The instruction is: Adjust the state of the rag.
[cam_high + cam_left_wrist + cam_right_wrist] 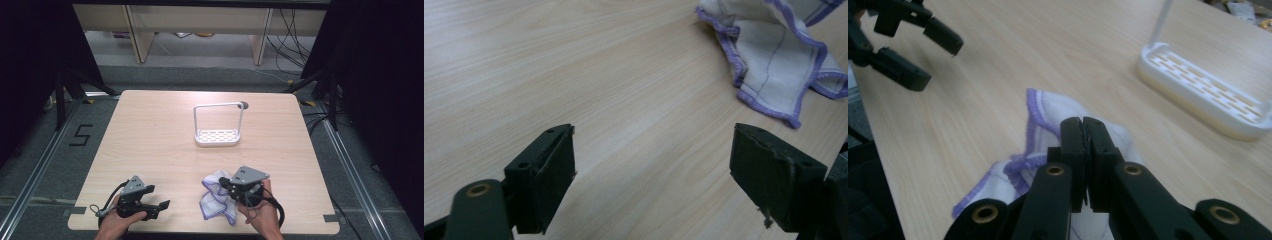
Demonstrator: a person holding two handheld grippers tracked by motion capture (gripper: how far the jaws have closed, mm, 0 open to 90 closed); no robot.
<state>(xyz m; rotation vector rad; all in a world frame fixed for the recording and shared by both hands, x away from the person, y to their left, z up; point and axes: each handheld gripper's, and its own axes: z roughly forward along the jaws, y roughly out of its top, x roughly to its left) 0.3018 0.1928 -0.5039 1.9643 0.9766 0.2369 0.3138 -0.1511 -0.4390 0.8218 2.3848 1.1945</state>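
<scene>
A crumpled white cloth with purple edging (pixel 216 200) (pixel 774 60) (pixel 1048 107) lies near the table's front edge, right of centre. My right gripper (pixel 223 183) (pixel 1083 125) is shut just over the cloth's right part, its jaws pressed together and no fabric visible between the pads. My left gripper (pixel 157 197) (pixel 651 170) (pixel 940 65) stands open low over bare wood at the front left, its jaws wide apart and pointing toward the cloth, a short way from it.
A white slotted rack with a tall wire handle (pixel 217 136) (pixel 1198 90) stands at the middle of the wooden table (pixel 150 140). Black curtains flank the table and cables lie on the floor behind.
</scene>
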